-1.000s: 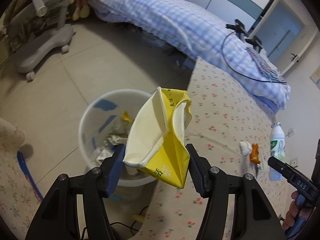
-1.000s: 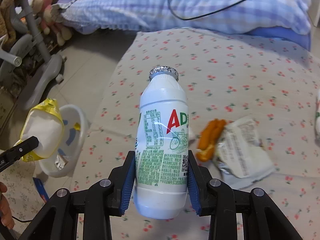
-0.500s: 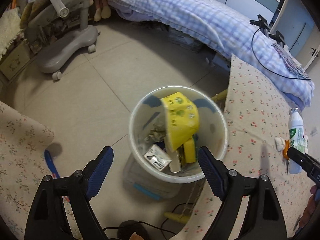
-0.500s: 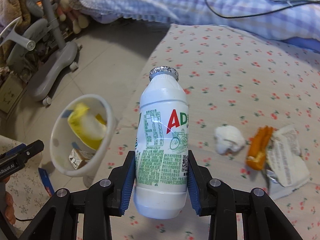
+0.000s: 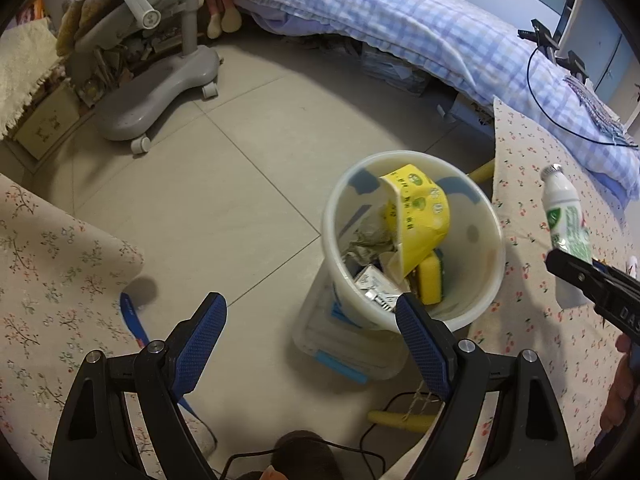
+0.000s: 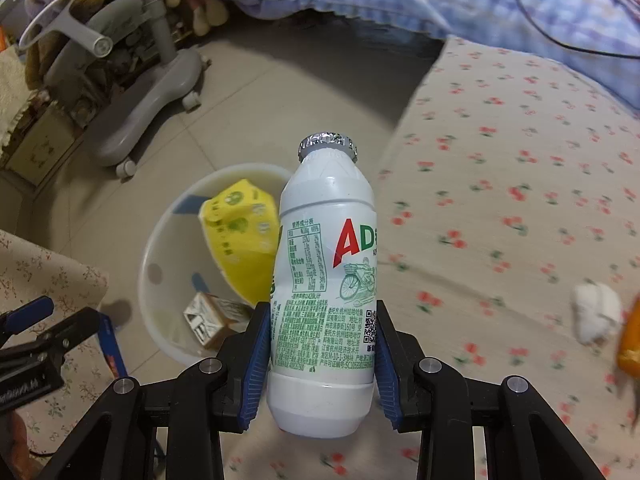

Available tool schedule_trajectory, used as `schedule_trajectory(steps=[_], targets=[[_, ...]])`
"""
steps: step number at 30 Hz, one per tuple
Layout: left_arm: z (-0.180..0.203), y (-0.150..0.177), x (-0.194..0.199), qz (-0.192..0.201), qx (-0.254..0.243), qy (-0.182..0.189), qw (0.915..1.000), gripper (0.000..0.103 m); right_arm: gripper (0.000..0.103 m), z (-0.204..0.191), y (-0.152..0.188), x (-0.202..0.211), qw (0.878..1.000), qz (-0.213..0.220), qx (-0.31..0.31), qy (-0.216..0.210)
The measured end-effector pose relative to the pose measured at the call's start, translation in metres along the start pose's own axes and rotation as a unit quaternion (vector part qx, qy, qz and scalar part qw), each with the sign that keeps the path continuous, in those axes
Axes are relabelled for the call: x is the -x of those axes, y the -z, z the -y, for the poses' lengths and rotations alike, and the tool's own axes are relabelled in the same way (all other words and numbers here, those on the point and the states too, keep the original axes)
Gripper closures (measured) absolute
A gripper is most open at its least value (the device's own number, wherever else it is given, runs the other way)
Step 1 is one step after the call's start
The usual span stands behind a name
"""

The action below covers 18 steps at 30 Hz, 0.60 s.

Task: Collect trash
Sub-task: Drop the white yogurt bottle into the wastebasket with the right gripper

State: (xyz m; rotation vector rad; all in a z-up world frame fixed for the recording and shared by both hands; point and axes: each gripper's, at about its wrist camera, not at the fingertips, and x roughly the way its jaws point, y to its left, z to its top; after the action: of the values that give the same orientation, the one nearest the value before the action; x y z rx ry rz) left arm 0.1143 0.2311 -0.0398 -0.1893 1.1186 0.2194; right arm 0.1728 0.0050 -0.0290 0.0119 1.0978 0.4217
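Note:
My left gripper (image 5: 308,304) stands open and holds nothing, low over the floor just left of the white trash bin (image 5: 327,220). A crumpled yellow carton (image 5: 420,216) lies in the bin on top of paper scraps, a small box and a yellow sponge. My right gripper (image 6: 320,312) is shut on a white drink bottle (image 6: 324,264) with a foil cap, held upright. The bottle hangs over the edge of the flowered tabletop (image 6: 500,160), beside the bin (image 6: 144,276). In the left wrist view the bottle (image 5: 566,216) shows at the right.
On the flowered cloth to the right lie a white tissue ball (image 6: 596,312) and an orange wrapper (image 6: 630,344). A grey wheeled chair base (image 5: 156,96) and a bed with a blue checked cover (image 5: 400,28) stand beyond. A blue strip (image 5: 134,316) and cables lie on the floor.
The left jaws opened and the yellow carton fell into the bin; the left gripper then drifted left of it. The right gripper carried the bottle left, toward the bin.

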Motion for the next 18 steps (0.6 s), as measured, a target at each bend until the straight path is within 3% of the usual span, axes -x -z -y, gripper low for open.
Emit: schedule_trajectory(steps=[6, 7, 8, 9, 10, 18], targets=[[-0.010, 0.001, -0.002, -0.005, 0.004, -0.003, 1.0000, 0.015, 0.059, -0.018, -0.004, -0.015, 1.000, 0.003, 0.010, -0.022], [-0.011, 0.001, -0.002, -0.005, 0.005, -0.004, 1.0000, 0.015, 0.056, -0.020, -0.005, -0.016, 1.000, 0.007, 0.013, -0.026], [-0.012, 0.001, -0.002, -0.006, 0.006, -0.004, 1.0000, 0.015, 0.041, -0.022, -0.005, -0.015, 0.999, 0.012, 0.014, -0.028], [-0.012, 0.001, -0.003, -0.007, 0.007, -0.003, 0.9999, 0.015, 0.034, -0.023, -0.005, -0.013, 0.999, 0.017, 0.014, -0.031], [-0.012, 0.001, -0.002, -0.007, 0.008, -0.002, 0.9999, 0.015, 0.033, -0.024, -0.005, -0.008, 0.999, 0.027, 0.018, -0.035], [0.004, 0.000, 0.004, -0.002, -0.001, 0.011, 0.9999, 0.015, 0.025, -0.014, -0.001, 0.019, 0.998, 0.054, 0.036, 0.014]])
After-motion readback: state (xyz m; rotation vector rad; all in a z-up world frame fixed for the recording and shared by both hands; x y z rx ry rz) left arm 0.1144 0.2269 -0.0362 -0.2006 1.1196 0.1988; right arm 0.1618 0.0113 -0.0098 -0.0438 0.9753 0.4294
